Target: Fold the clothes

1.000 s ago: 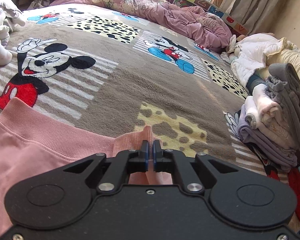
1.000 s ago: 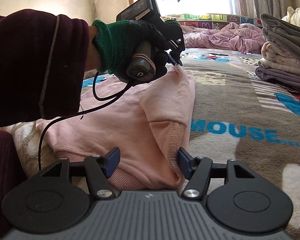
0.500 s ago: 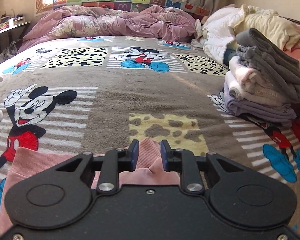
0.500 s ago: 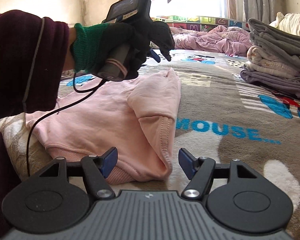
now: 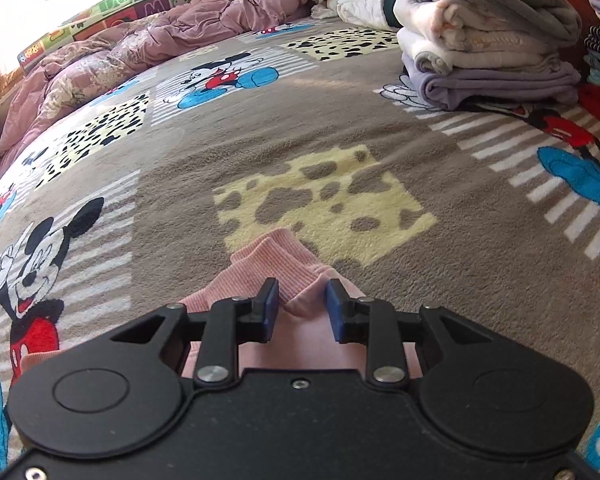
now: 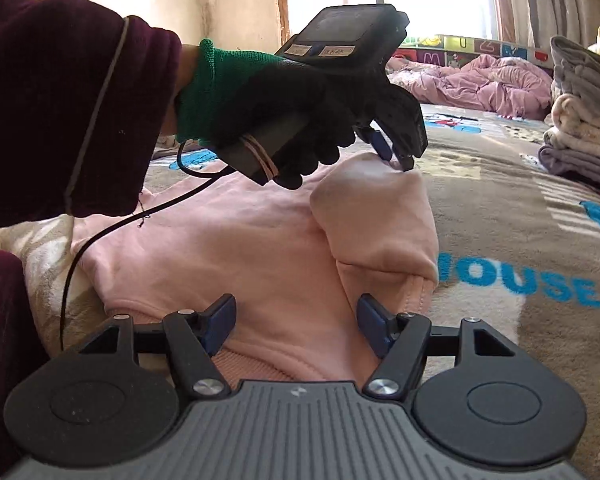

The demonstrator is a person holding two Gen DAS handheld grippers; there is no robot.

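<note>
The bed [image 5: 340,120] carries a cartoon-print blanket and a stack of folded clothes [image 5: 488,40] at its far side. The pink sweatshirt [image 6: 240,256] lies near the front edge, 1 sleeve folded in. The left hand-held gripper [image 5: 302,304] is opening around the cuff [image 5: 280,256], pads clear. The right hand-held gripper [image 6: 296,320] stands wide over the hem, empty. Judgement: further folds and stacking remain.

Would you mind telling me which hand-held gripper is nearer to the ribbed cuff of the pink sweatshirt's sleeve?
Left. The left hand-held gripper sits right at the ribbed cuff, its jaws opening around it. The right hand-held gripper is open at the pink sweatshirt's hem, at the opposite end.
</note>
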